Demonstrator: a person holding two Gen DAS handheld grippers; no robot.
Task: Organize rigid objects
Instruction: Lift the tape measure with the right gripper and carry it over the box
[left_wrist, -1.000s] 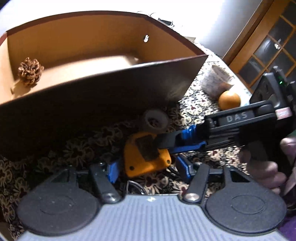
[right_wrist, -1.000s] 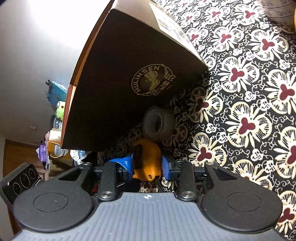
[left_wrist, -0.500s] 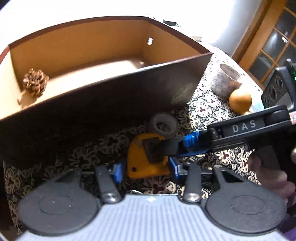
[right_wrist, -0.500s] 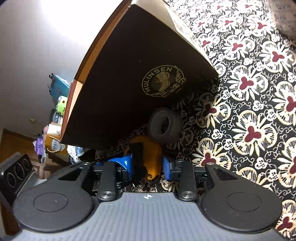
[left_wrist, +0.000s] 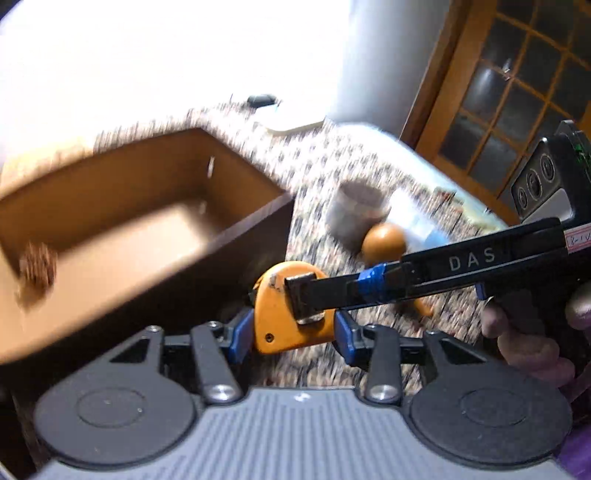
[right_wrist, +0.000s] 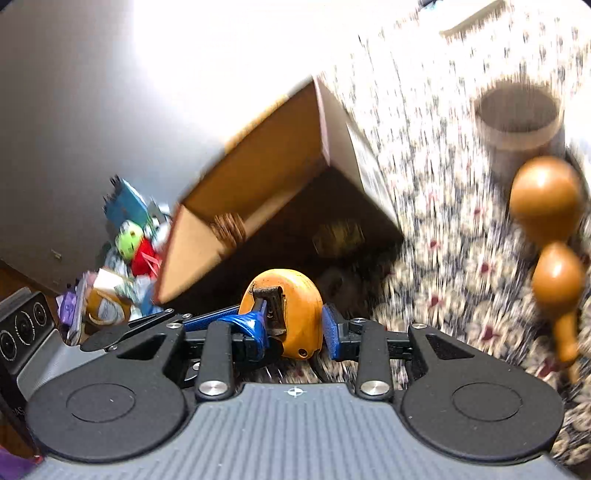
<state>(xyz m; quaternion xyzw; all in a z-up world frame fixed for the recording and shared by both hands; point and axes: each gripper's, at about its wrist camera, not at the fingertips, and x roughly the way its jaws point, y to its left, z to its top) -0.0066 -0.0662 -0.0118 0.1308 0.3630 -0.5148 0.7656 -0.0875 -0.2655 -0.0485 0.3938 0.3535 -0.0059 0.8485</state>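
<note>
An orange tape measure (left_wrist: 280, 325) hangs above the flowered tablecloth (left_wrist: 314, 166), held by both grippers at once. My left gripper (left_wrist: 291, 332) is shut on its two sides with blue fingers (left_wrist: 238, 332). My right gripper (right_wrist: 291, 328) is shut on its flat faces; its black pad lies on the near face in the left wrist view, and the other finger is hidden behind. The open brown box (left_wrist: 147, 206) stands just left of and below the tape measure (right_wrist: 291, 310), with a pine cone (left_wrist: 37, 266) inside.
A wooden gourd (right_wrist: 543, 210) and a grey paper cup (right_wrist: 517, 118) stand on the cloth to the right. A blurred grey ring (right_wrist: 332, 284) lies by the box (right_wrist: 258, 173) corner. A hand (left_wrist: 528, 339) grips the right gripper's handle. Clutter (right_wrist: 125, 251) sits beyond the box.
Both grippers have risen together with the tape measure, lifting it off the cloth and away from the grey ring. The box now appears lower, its inside showing. Both views are motion-blurred.
</note>
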